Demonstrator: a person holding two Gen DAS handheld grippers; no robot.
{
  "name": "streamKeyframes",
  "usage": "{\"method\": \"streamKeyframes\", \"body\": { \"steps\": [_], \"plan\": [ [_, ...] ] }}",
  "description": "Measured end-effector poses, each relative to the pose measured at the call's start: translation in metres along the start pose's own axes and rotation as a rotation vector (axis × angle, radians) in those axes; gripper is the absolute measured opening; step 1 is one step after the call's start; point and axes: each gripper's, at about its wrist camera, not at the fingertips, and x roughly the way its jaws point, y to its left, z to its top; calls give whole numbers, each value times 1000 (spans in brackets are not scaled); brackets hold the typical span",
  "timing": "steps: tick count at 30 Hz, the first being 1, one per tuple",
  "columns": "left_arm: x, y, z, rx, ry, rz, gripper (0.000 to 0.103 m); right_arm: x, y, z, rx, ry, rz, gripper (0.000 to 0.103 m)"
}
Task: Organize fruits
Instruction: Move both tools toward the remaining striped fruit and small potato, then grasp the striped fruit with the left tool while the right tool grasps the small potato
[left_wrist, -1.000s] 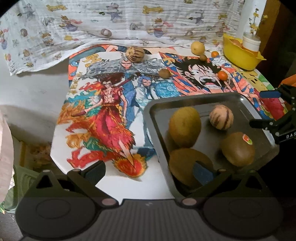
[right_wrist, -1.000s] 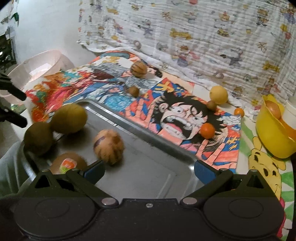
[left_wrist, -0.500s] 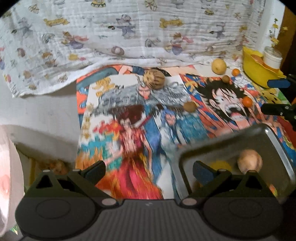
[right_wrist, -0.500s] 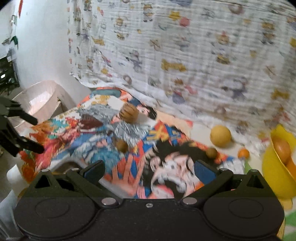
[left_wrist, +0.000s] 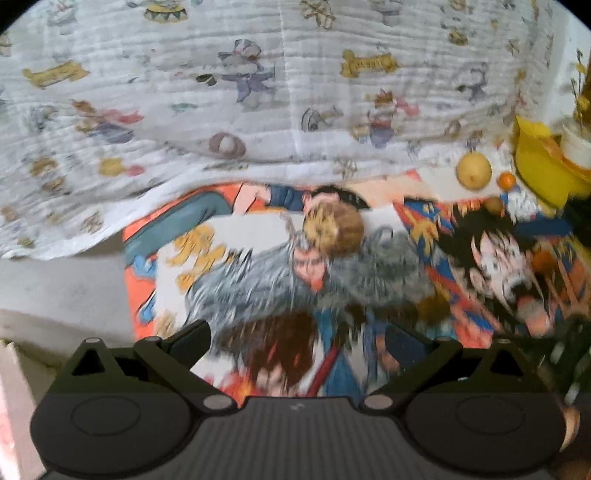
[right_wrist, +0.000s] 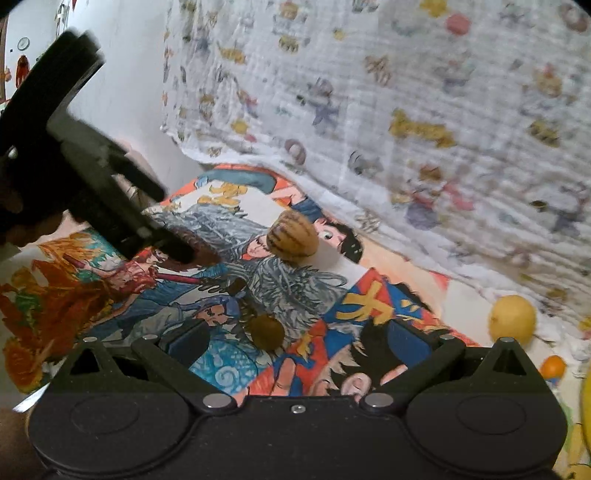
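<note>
While both hand-held grippers, left (left_wrist: 297, 339) and right (right_wrist: 295, 338), stand agape and empty, the striped melon (right_wrist: 291, 236), small brown fruit (right_wrist: 266, 331), yellow fruit (right_wrist: 512, 320) and orange (right_wrist: 553, 366) lie loose on the worktop (right_wrist: 391, 266), so sorting looks unfinished.

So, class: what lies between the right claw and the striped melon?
In the right wrist view, a small brown fruit sits on the printed cloth between right claw and striped melon.
</note>
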Motion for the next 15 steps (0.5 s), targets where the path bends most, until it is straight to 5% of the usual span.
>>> {"method": "streamKeyframes", "body": {
  "steps": [15],
  "plan": [
    [73,3,25,-40,-120,-118,102,52,6,-9,-1,74,56,81]
  ]
}}
